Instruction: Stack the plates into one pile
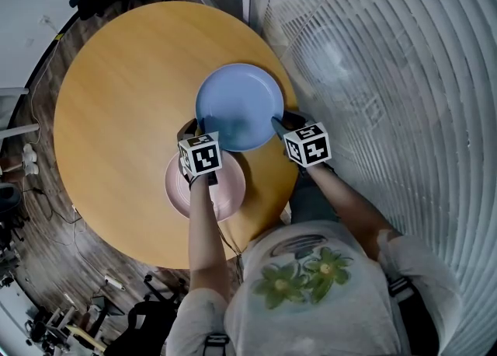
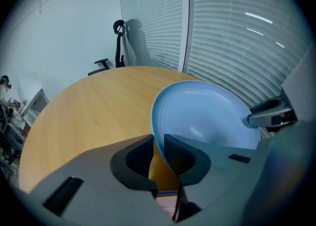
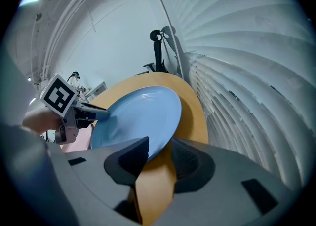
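A blue plate (image 1: 239,106) is tilted above the round wooden table (image 1: 116,113), towards its right side. My left gripper (image 1: 194,126) grips its near-left rim; in the left gripper view the jaws (image 2: 158,153) are shut on the plate (image 2: 207,116) edge. My right gripper (image 1: 278,123) is at the plate's near-right rim. There the blue plate (image 3: 138,116) edge lies between the jaws of the right gripper (image 3: 160,153), with a gap of table showing beside one pad. A pink plate (image 1: 225,191) lies flat under my left gripper, near the table's front edge.
Slatted window blinds (image 1: 388,75) run close along the table's right side. An office chair (image 2: 117,42) stands beyond the far edge. Cables and gear (image 1: 23,214) lie on the floor to the left. The table's left half (image 2: 84,111) carries nothing.
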`<action>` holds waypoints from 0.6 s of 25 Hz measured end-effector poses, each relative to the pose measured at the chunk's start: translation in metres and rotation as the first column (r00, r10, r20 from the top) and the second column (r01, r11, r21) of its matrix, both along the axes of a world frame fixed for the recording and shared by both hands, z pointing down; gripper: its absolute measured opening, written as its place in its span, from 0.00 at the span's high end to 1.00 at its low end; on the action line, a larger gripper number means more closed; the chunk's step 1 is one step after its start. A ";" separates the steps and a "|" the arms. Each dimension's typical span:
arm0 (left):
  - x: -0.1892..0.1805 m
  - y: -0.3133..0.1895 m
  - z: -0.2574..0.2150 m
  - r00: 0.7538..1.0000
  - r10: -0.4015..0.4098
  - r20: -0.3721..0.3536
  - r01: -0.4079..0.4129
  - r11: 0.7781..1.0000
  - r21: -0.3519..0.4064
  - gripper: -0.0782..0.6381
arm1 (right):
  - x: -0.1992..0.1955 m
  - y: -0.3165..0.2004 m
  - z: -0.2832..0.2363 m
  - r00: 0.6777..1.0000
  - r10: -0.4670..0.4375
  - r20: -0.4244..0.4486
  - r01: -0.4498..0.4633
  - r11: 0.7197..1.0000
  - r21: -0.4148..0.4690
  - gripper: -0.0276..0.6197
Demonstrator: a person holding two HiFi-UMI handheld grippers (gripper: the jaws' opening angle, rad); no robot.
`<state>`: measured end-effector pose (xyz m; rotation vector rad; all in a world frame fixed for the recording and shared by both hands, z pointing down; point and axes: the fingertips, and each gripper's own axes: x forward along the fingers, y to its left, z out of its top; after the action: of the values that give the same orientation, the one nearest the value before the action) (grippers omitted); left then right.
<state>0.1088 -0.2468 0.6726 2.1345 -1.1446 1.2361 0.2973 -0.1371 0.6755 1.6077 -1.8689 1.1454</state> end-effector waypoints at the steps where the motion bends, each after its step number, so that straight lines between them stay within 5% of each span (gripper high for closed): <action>1: 0.000 0.001 -0.002 1.000 -0.006 -0.005 0.006 1.000 0.002 0.78 | 0.000 0.001 -0.002 1.000 0.000 -0.003 0.000 1.000 0.003 0.71; 15: -0.009 0.009 -0.049 0.996 -0.048 -0.081 0.054 0.996 0.074 0.78 | -0.004 0.002 -0.058 0.999 -0.025 -0.038 0.029 0.994 0.107 0.71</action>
<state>0.0998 -0.2378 0.6236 2.1750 -1.2227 1.0922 0.2938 -0.1352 0.6172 1.6436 -1.9530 1.0128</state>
